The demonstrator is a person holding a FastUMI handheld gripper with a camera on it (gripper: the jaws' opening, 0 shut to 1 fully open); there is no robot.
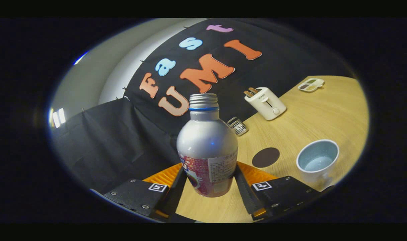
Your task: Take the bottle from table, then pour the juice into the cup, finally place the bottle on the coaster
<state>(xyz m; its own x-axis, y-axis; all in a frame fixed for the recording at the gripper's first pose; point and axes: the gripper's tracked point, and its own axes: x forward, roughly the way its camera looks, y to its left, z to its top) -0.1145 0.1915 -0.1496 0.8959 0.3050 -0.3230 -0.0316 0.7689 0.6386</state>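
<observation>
The tool is pinching the lower body of the uncapped aluminium bottle, one finger on each side. The bottle stands upright relative to the fingers, above the wooden counter. Beyond the fingers to the right lie a dark round coaster and, beside it, a pale blue cup. A white toaster stands farther back.

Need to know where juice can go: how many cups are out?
1: the cup stands beyond the fingers, beside the coaster; they clamp the bottle.
</observation>
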